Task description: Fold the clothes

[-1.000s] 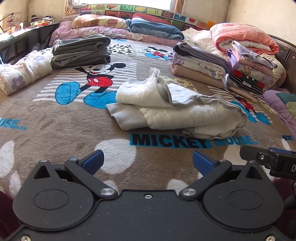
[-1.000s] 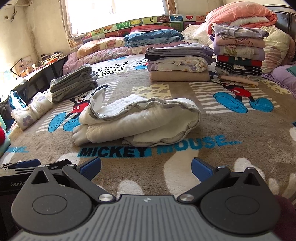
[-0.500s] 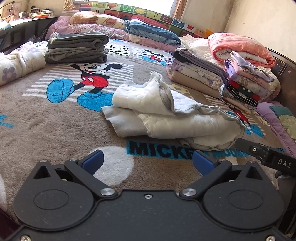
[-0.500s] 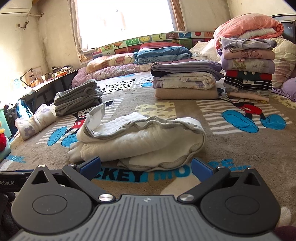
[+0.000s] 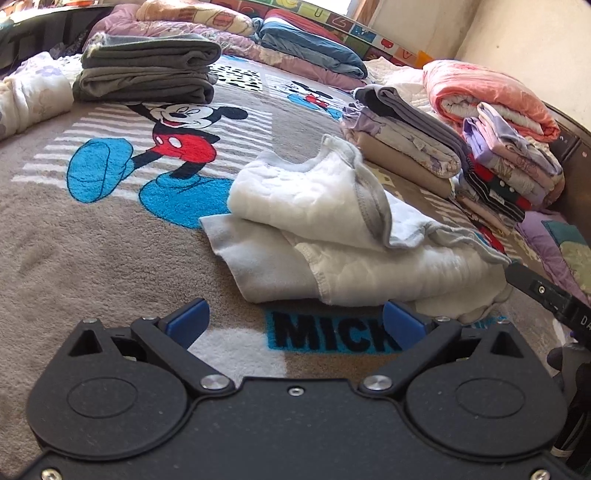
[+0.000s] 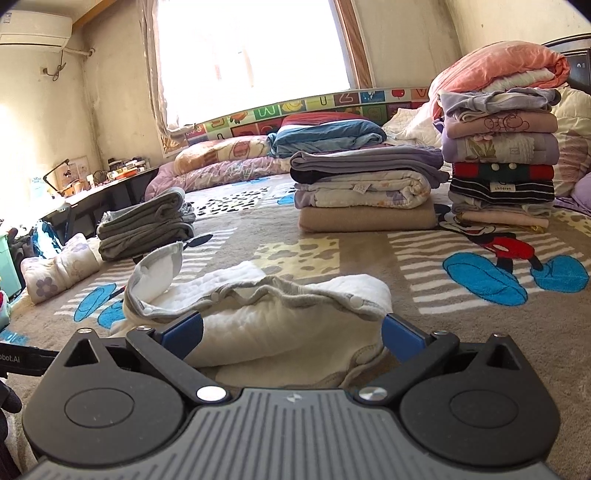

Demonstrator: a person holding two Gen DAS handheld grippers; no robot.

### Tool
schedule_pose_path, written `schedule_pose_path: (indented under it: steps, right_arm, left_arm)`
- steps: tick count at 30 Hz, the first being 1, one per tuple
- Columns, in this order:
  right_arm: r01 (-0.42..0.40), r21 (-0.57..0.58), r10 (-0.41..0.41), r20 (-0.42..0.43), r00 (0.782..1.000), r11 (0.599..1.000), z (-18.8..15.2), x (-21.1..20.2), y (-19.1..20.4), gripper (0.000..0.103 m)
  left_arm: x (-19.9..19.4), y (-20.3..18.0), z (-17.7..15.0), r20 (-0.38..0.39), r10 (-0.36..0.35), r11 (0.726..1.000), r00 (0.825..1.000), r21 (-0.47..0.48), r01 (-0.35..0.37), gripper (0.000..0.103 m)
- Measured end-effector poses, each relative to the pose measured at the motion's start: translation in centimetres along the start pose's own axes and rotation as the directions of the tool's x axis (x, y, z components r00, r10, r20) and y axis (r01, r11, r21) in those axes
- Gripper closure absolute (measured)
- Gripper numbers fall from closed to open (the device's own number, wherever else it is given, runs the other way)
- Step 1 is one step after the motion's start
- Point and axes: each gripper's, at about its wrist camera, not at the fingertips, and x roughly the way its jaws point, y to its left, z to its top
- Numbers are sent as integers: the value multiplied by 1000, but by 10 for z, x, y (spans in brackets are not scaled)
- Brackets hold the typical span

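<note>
One white quilted garment [image 5: 332, 236] with grey trim lay loosely folded on the fuzzy Mickey Mouse blanket [image 5: 92, 240]. Both the left gripper [image 5: 295, 323] and the right gripper [image 6: 291, 332] had their fingers wide apart and held nothing — the garment was just ahead. Behind stood three folded piles — grey [image 6: 146, 225], pastel [image 6: 364, 192], and colourful [image 6: 502, 162].

Home bedrm: bed w/ Mickey blanket [image 5: 110, 229], folded clothes stacks [image 6: 498, 173], window [image 6: 251, 48], AC unit [image 6: 35, 33].
</note>
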Motion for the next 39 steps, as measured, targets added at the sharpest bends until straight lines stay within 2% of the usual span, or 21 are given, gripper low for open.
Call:
schedule_pose_path:
  steps: [1,5,9,11,19,21,22,23,26,31,35,39]
  right_arm:
    - [2,-17,-2,11,1000,1000,1,1,-1,4]
    - [7,-76,-6,3,1000,997,3,13,-7,21]
    - [14,-123,-15,-9,1000,992,0,19,-11,31]
    - [19,-143,-22,-16,1000,990,-1,23,-13,31]
    - [57,-152,-69,-79,994,987,-9,43,-23,31]
    - [81,-145,-95,-93,991,986,-11,48,-25,23]
    - [93,-141,-108,-101,989,986,-13,50,-27,23]
    - [87,-139,-102,-107,989,986,-14,52,-27,24]
    - [59,-128,-75,-124,989,990,-16,56,-28,42]
    - [25,-117,-39,-114,993,993,-14,57,-25,56]
    - [9,-155,-20,-71,997,988,-6,62,-14,62]
    - [-26,-234,23,-15,1000,972,6,76,10,66]
  left_arm:
    - [3,5,3,-1,-6,1000,1000,-19,6,5]
    - [19,23,14,-16,-35,995,999,-92,34,16]
    - [31,34,24,-22,-84,986,996,-143,80,19]
    - [38,36,30,-26,-100,986,995,-140,96,28]
    - [64,34,48,-48,-165,984,985,-82,160,35]
    - [70,30,52,-60,-177,983,982,-49,174,39]
    - [73,28,54,-66,-183,983,981,-31,181,50]
    - [75,26,56,-70,-186,983,980,-17,185,69]
    - [81,23,61,-70,-190,981,979,24,192,86]
    - [69,13,73,28,-177,978,984,120,172,93]
    - [57,29,85,110,-124,988,986,108,112,94]
    - [45,46,97,190,-66,995,980,84,51,94]
